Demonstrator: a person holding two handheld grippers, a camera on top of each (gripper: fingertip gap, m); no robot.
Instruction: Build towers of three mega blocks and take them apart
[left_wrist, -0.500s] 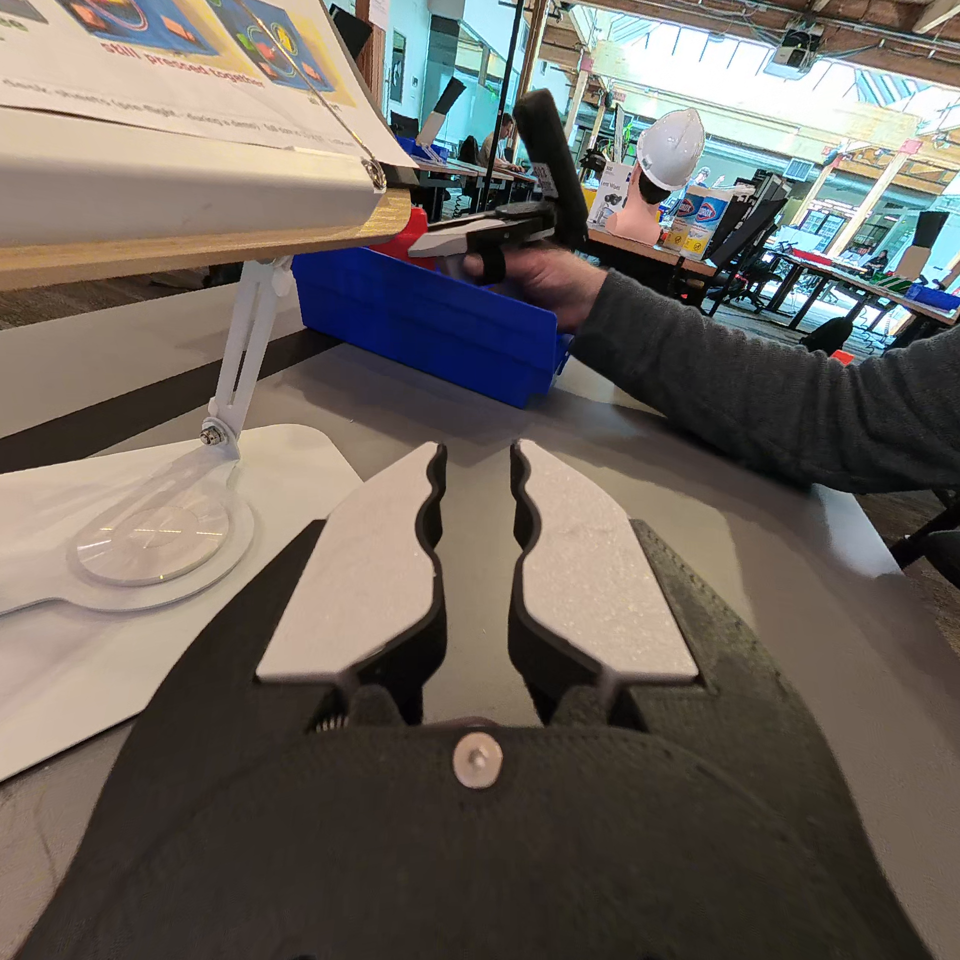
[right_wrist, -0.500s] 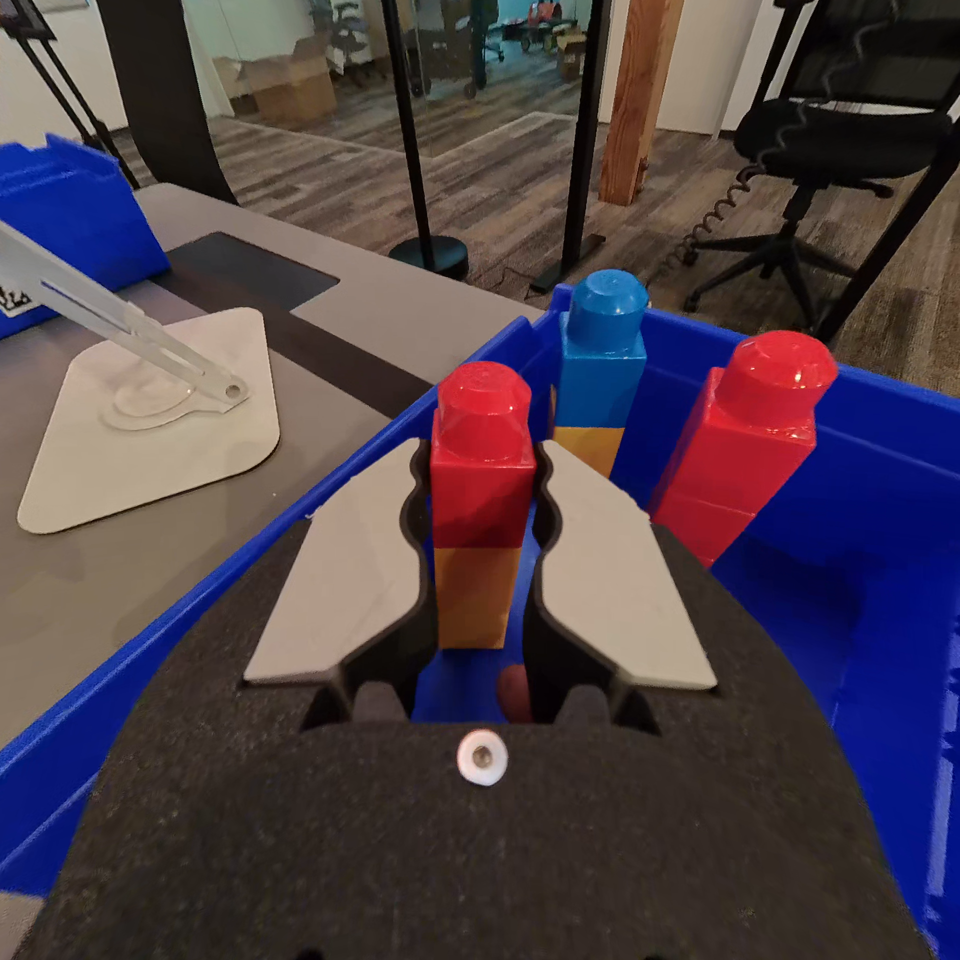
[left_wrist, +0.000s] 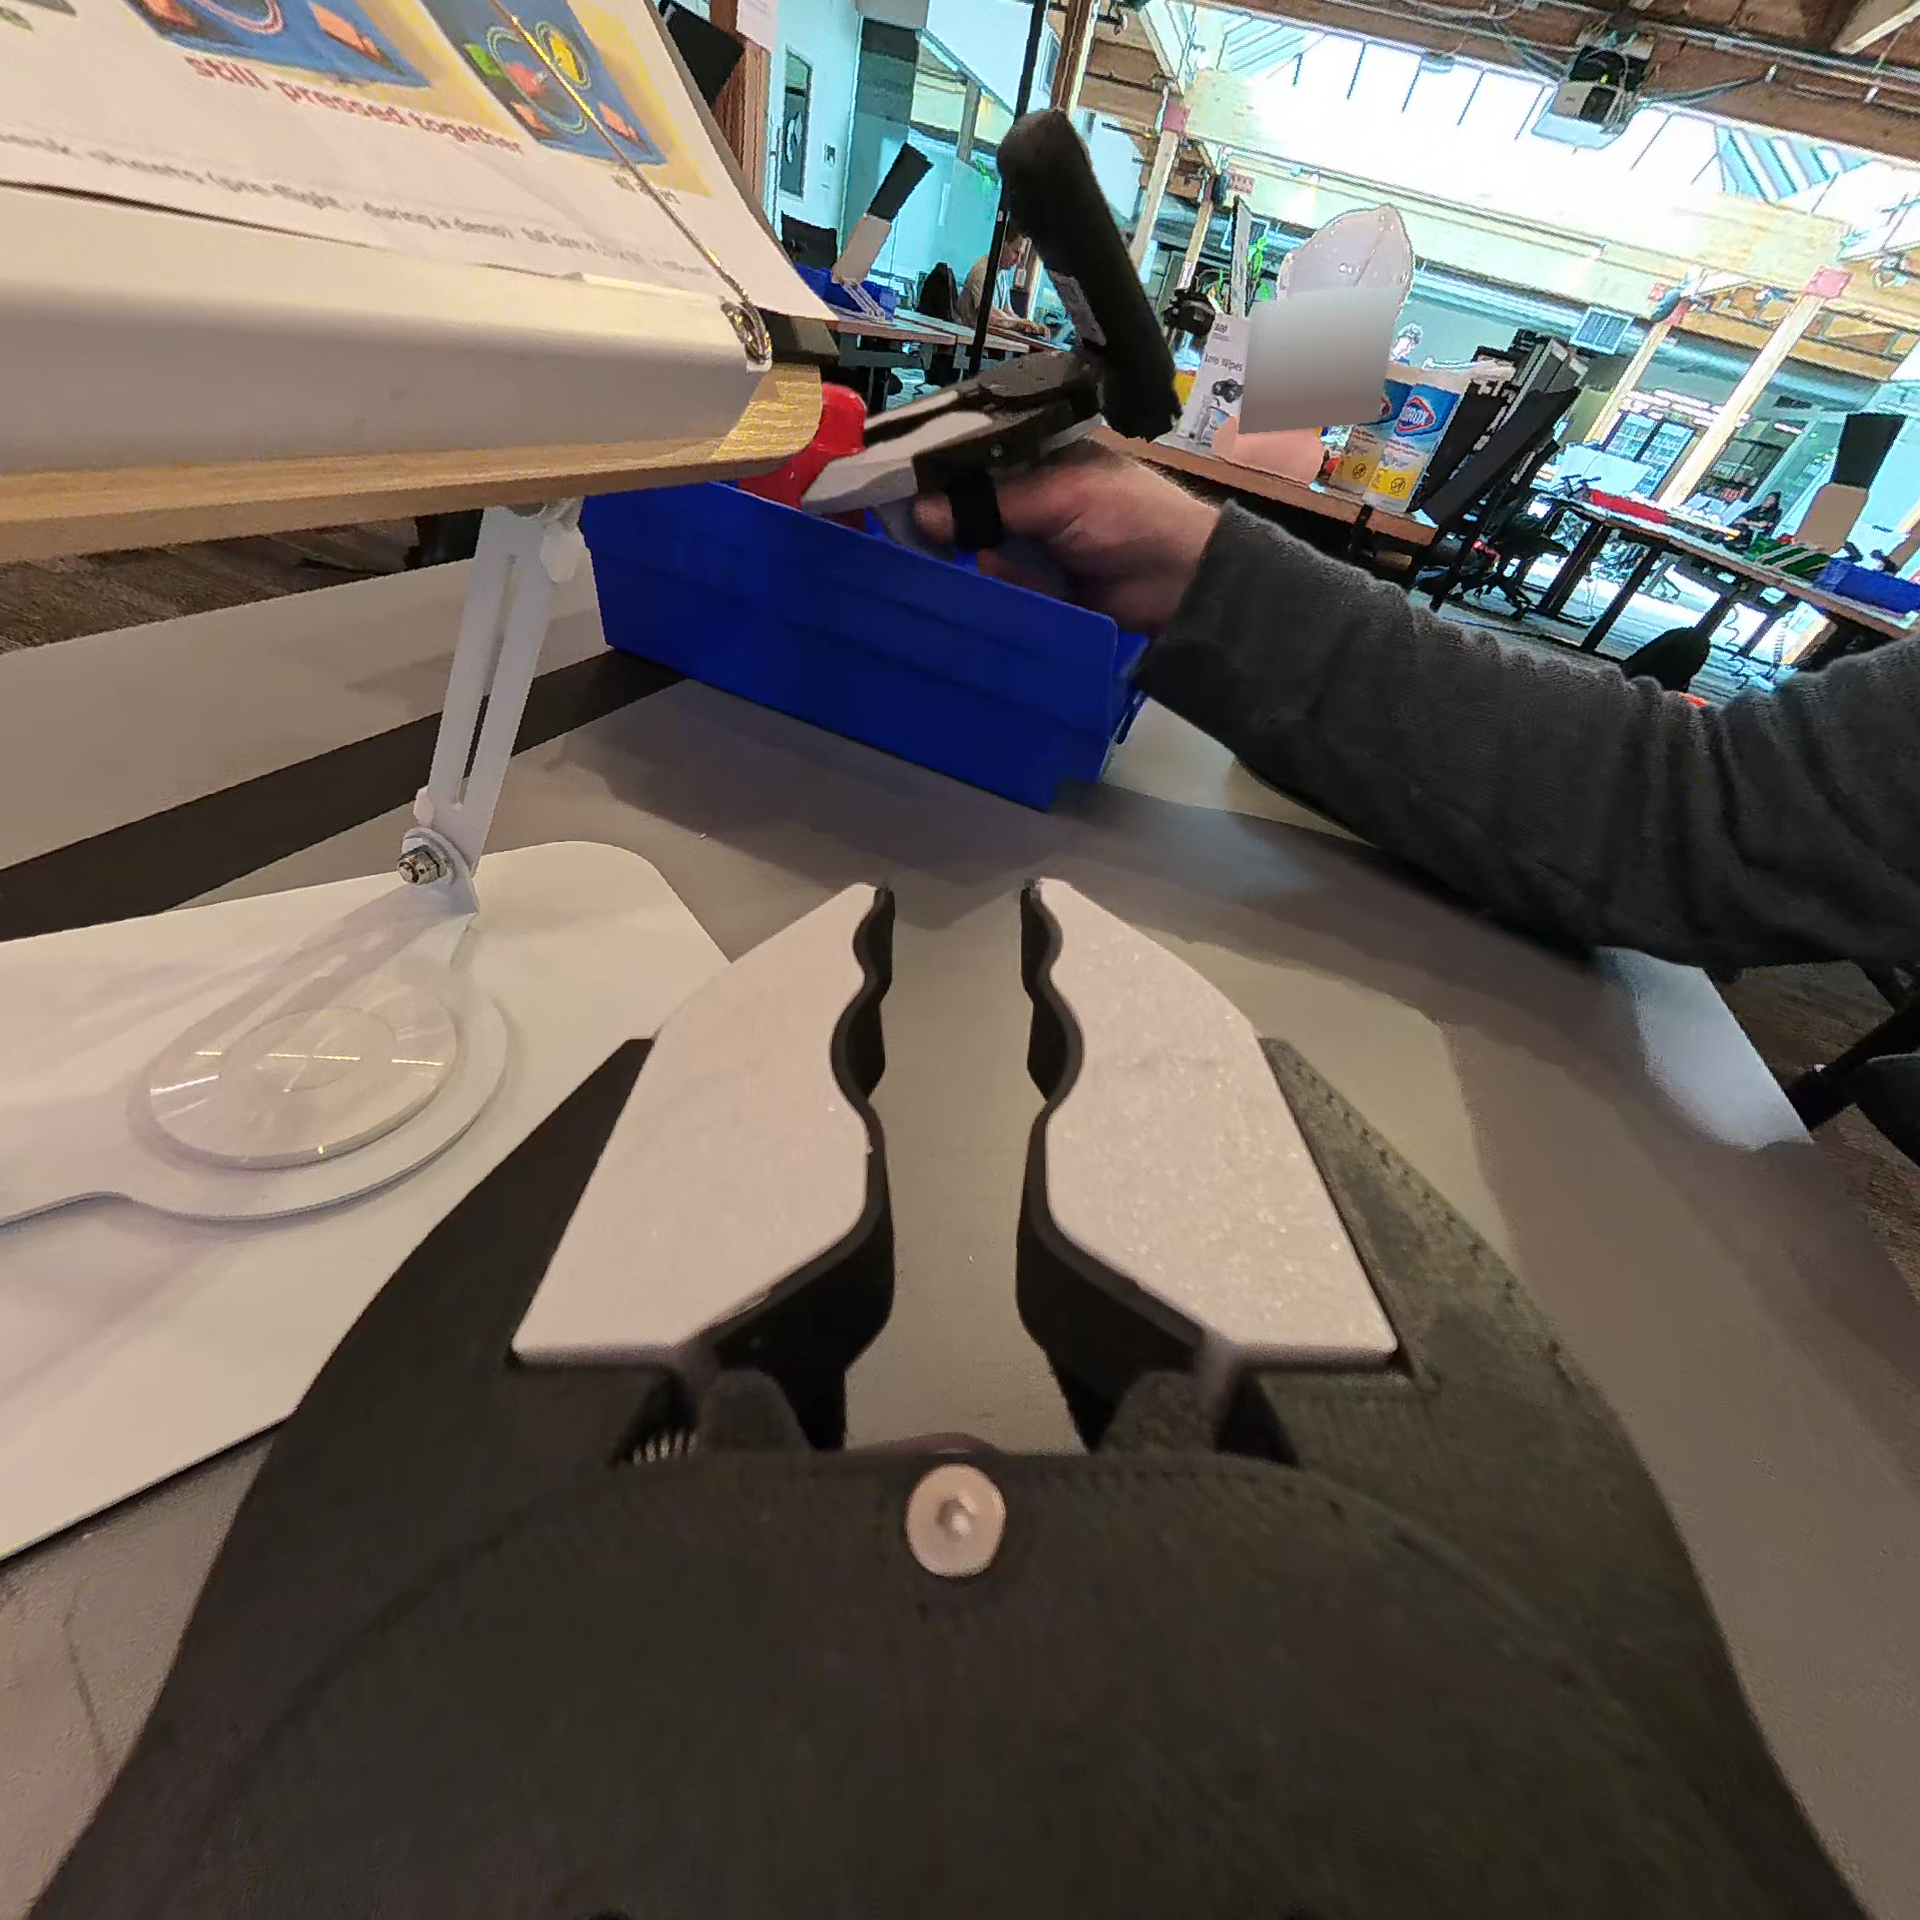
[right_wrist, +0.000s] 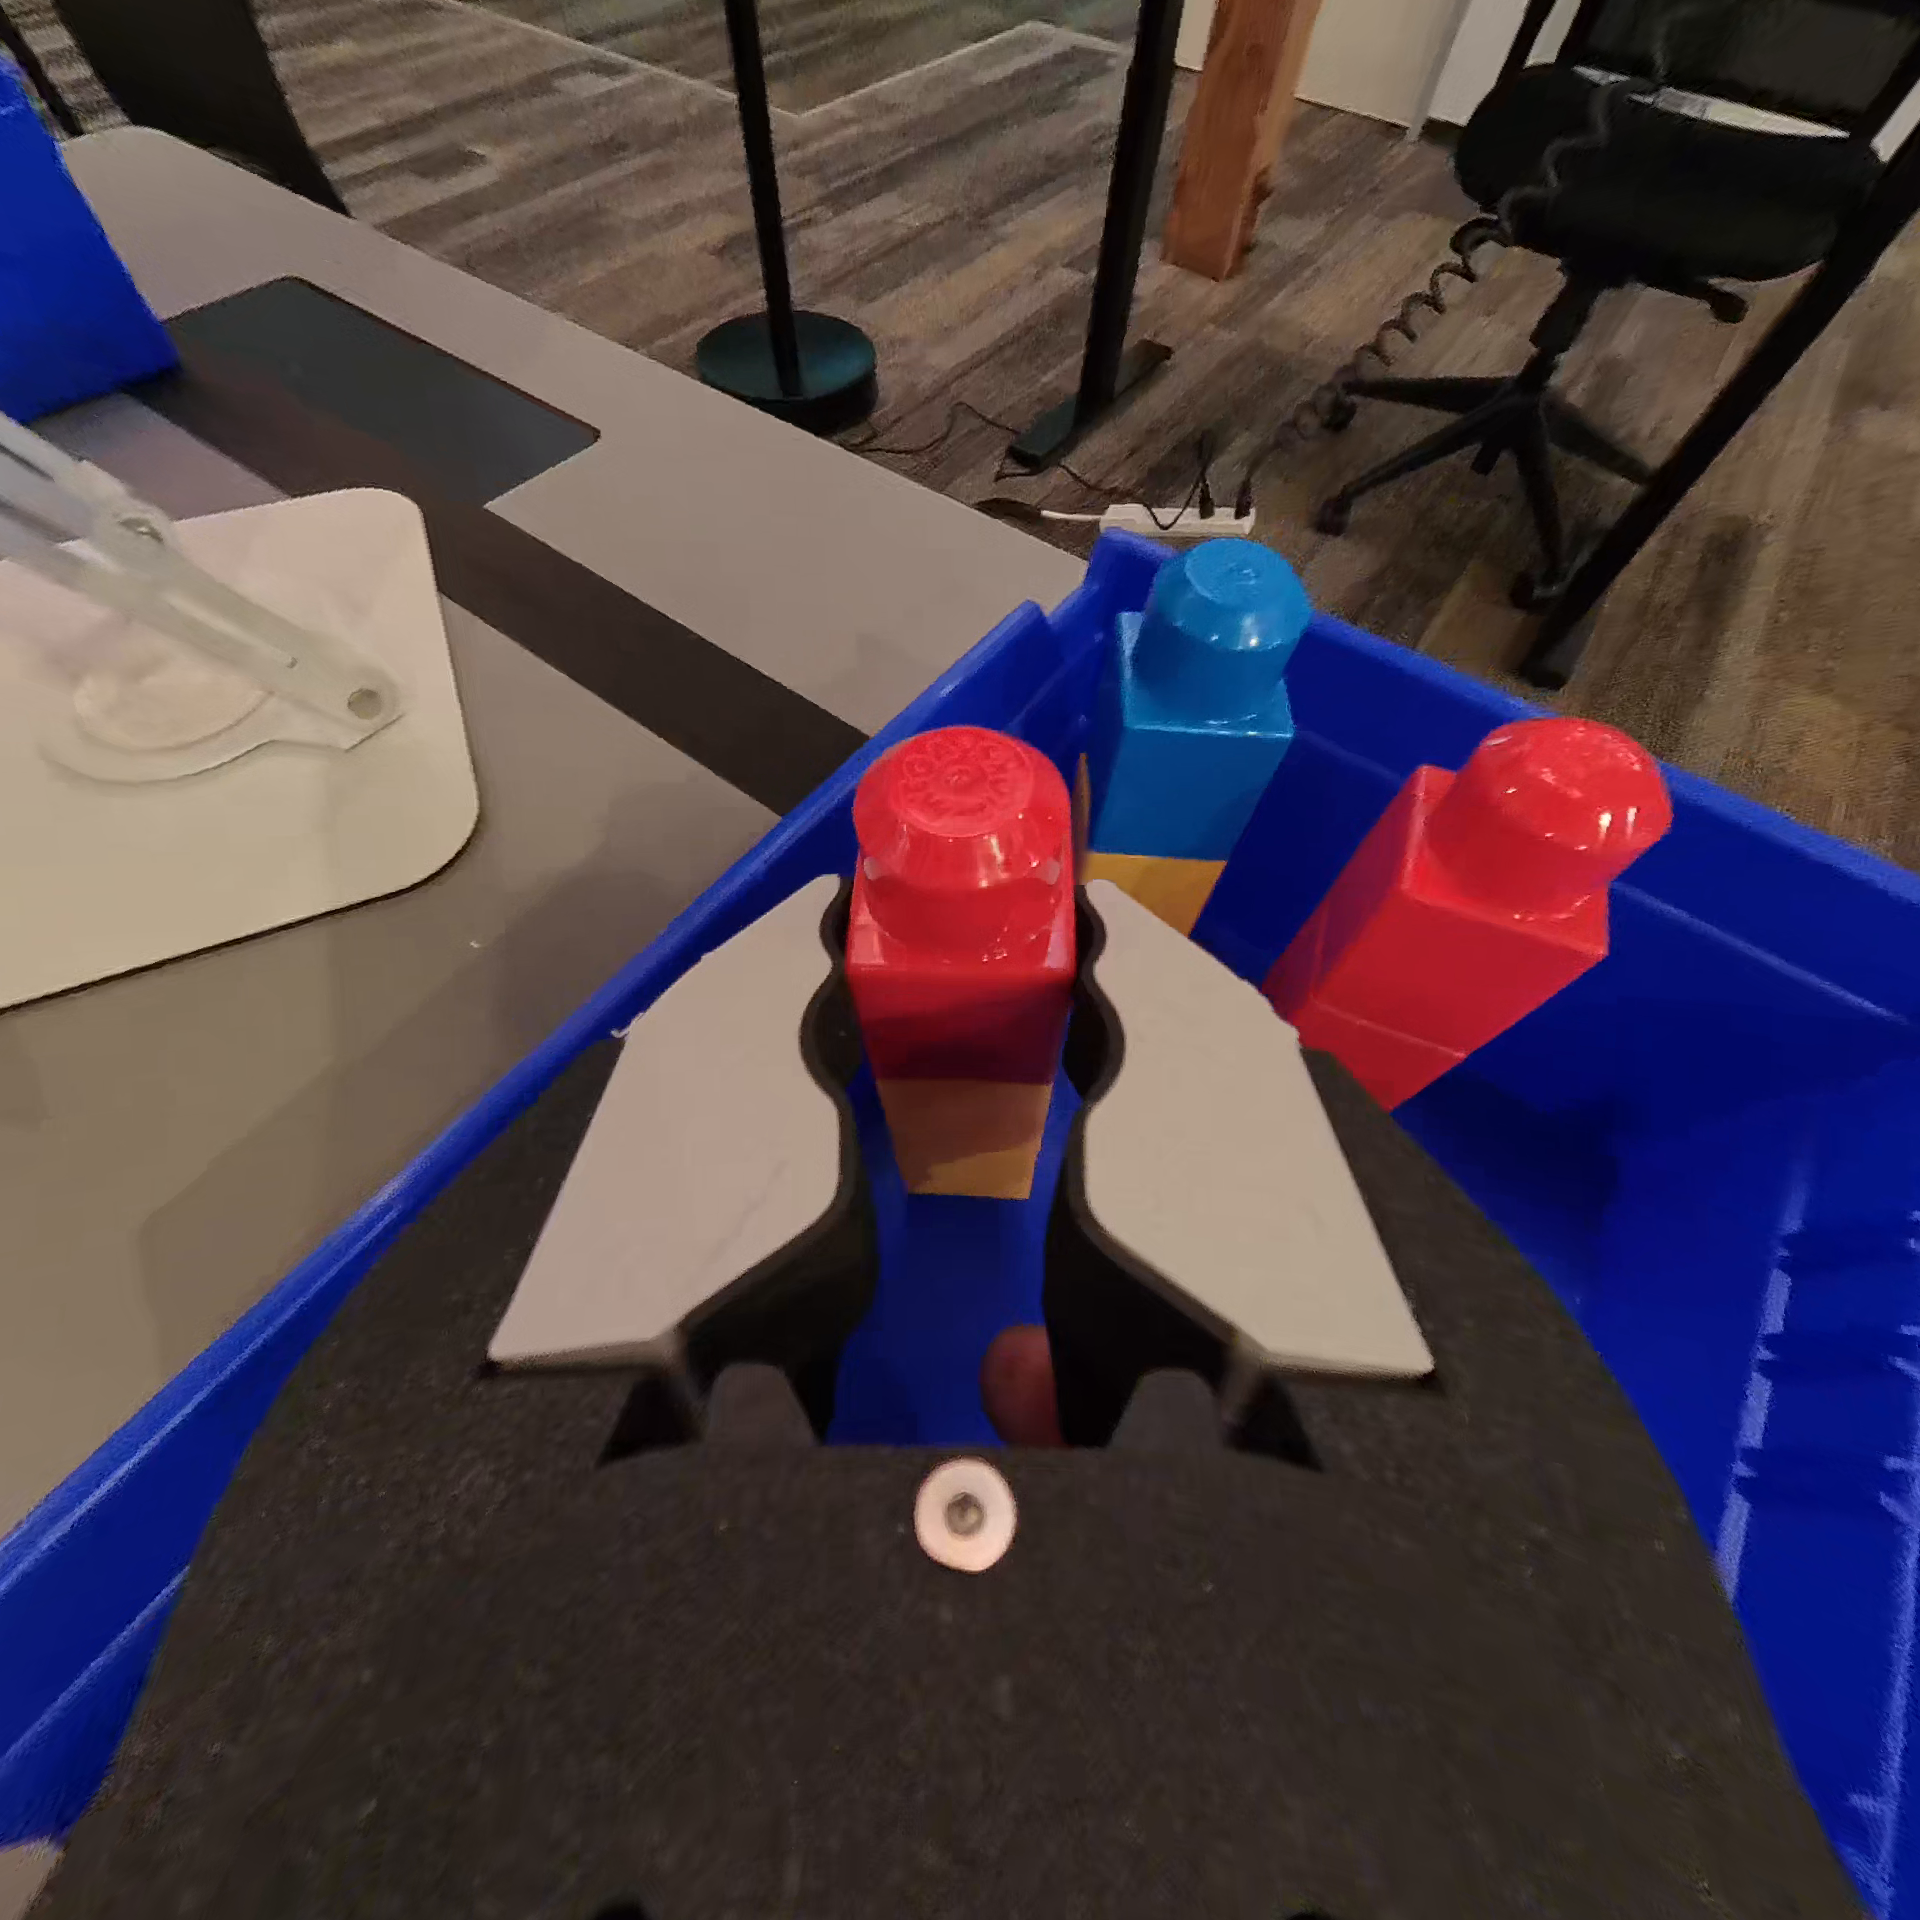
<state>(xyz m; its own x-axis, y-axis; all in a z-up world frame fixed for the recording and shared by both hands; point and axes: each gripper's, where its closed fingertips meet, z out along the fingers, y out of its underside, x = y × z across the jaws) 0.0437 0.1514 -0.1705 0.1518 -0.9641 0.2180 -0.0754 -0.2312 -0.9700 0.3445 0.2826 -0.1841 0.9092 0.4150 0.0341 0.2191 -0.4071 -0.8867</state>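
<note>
Your right gripper (right_wrist: 961, 971) is pinching the red-topped tower (right_wrist: 961, 935) in the blue bin (right_wrist: 1766, 1195). Your left gripper (left_wrist: 956, 997) rests spread and empty. Next, lift it straight up, slowly.

the red-topped tower (right_wrist: 961, 966) hides its base behind the jaws; a dark red block (right_wrist: 1023, 1387) shows only partly.

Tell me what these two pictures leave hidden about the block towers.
- Right wrist view: the held tower has its lowest part hidden by the right gripper.
- Right wrist view: the blue-topped tower is covered below by that tower.
- Left wrist view: a slanted board hides most of the bin.
</note>
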